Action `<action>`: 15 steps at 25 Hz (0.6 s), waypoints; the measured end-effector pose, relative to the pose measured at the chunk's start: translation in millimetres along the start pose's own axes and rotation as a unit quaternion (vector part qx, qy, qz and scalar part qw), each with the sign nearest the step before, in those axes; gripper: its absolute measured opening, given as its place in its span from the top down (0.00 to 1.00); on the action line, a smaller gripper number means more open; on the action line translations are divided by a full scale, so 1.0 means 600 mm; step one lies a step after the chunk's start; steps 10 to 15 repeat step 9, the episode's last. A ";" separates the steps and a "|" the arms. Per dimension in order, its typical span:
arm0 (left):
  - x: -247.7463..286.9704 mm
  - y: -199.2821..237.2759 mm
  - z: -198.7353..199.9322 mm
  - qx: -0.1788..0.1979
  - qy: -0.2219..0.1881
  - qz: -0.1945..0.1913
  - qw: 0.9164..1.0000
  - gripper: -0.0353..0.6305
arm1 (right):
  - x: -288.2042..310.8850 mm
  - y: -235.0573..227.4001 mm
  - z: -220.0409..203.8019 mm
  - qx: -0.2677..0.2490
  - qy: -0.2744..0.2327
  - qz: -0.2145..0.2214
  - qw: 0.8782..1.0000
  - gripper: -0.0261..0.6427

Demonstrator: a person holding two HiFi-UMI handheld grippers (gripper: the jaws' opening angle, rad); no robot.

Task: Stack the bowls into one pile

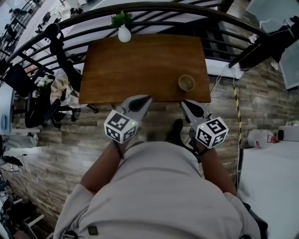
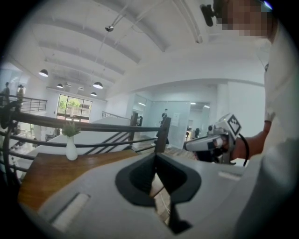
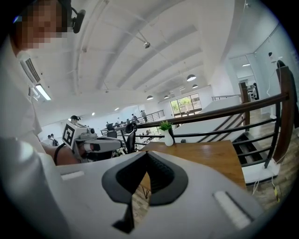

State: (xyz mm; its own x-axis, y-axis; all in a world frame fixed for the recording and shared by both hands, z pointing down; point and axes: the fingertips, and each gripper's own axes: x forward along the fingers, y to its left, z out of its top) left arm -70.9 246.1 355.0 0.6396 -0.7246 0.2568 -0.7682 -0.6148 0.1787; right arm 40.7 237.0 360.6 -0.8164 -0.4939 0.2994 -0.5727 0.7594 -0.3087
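A brown bowl (image 1: 186,83) stands on the wooden table (image 1: 140,65), near its front right corner; I cannot tell whether it is a single bowl or a pile. My left gripper (image 1: 148,98) hovers at the table's front edge, left of the bowl, shut with nothing between its jaws. My right gripper (image 1: 183,102) is held just below the bowl at the same edge, also shut and empty. In the left gripper view the jaws (image 2: 155,155) meet at the tip; in the right gripper view (image 3: 147,153) likewise. The bowl is hidden in both gripper views.
A white vase with a green plant (image 1: 124,31) stands at the table's far edge. A curved black railing (image 1: 154,7) runs behind the table. An office chair draped with clothes (image 1: 60,88) is left of the table, and a white surface (image 1: 271,186) is at the right.
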 end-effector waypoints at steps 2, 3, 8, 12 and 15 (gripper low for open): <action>-0.007 0.001 0.001 0.000 -0.005 0.005 1.000 0.94 | 0.001 0.007 0.001 -0.003 0.001 0.004 1.000 0.95; -0.009 0.001 0.001 -0.001 -0.006 0.008 1.000 0.94 | 0.001 0.008 0.002 -0.005 0.000 0.006 1.000 0.95; -0.014 0.002 0.001 -0.002 -0.011 0.017 1.000 0.94 | 0.004 0.013 0.007 -0.011 0.000 0.015 1.000 0.95; -0.017 0.004 0.001 -0.001 -0.012 0.019 1.000 0.94 | 0.007 0.016 0.007 -0.012 0.000 0.017 1.000 0.95; -0.017 0.004 0.001 -0.001 -0.012 0.019 1.000 0.94 | 0.007 0.016 0.007 -0.012 0.000 0.017 1.000 0.95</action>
